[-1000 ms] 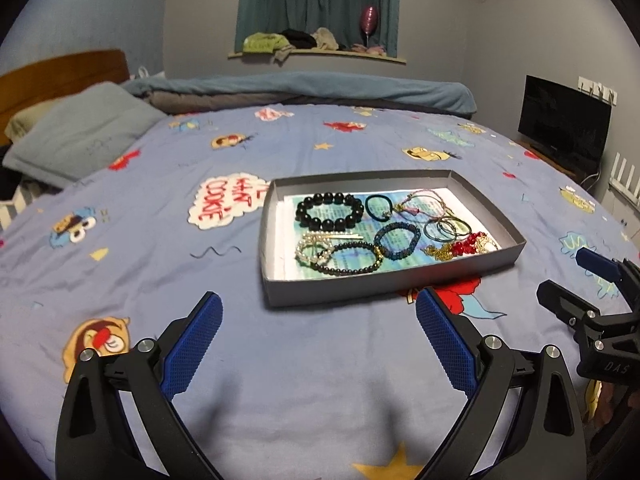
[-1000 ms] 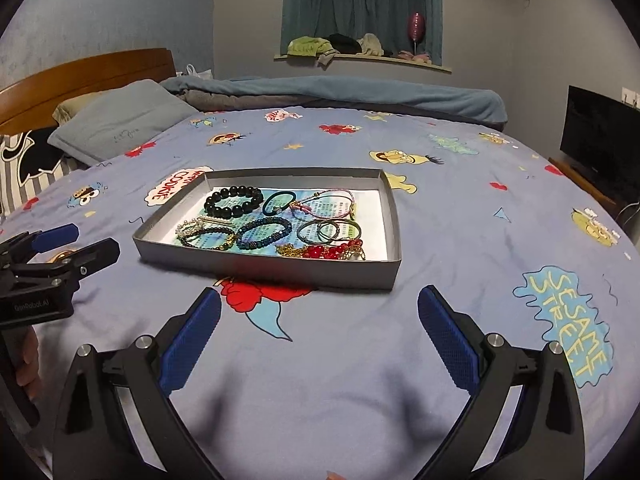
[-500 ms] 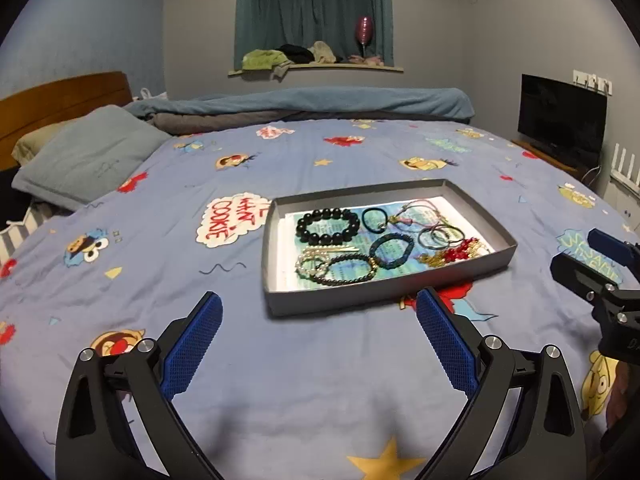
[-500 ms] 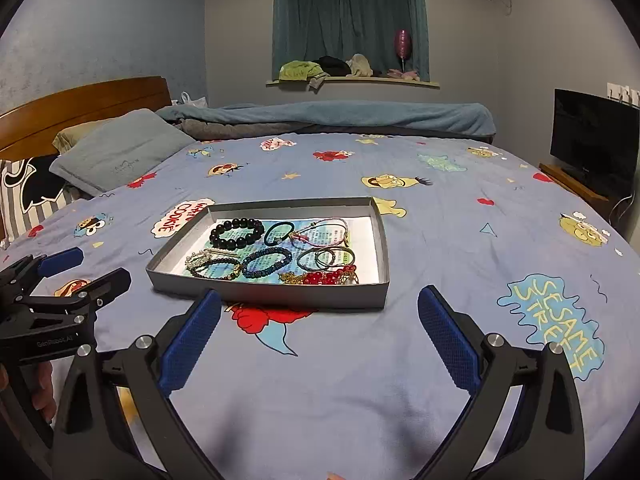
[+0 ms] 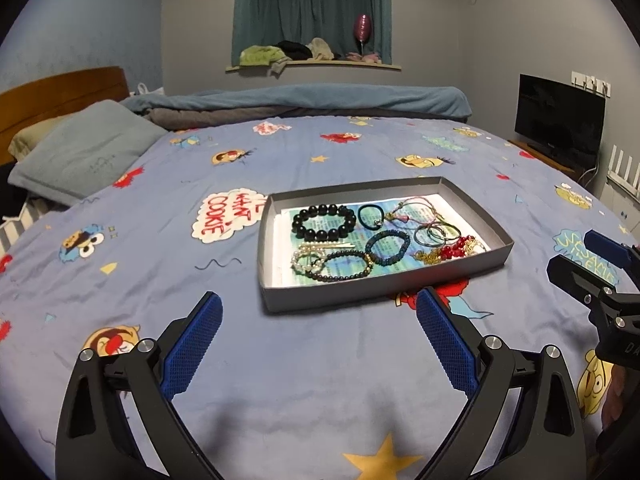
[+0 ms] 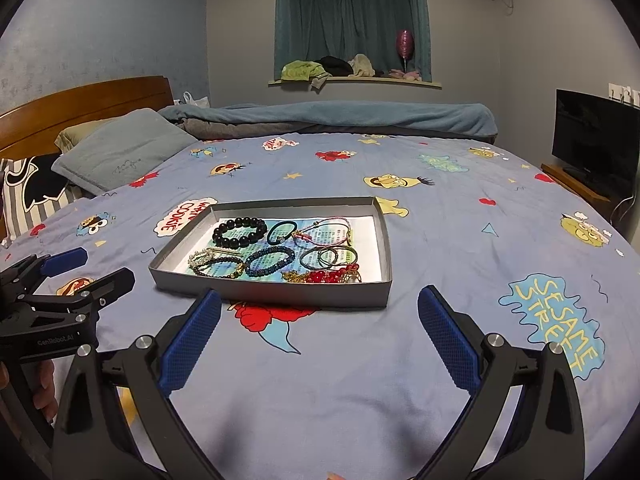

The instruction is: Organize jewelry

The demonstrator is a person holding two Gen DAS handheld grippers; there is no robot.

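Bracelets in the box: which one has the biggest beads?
The black bracelet at the far left corner of the box. Its round beads are far chunkier than those of the blue bracelet or the pearl one.

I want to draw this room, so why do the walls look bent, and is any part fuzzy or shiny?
Left wrist view: the fisheye lens bows the walls and leaves dark corners; the tray of jewelry looks sharp, the room dim, with no glare. Right wrist view: the same bending, a soft shadow on the bedsheet below the right tool, and the window ledge a bit soft.
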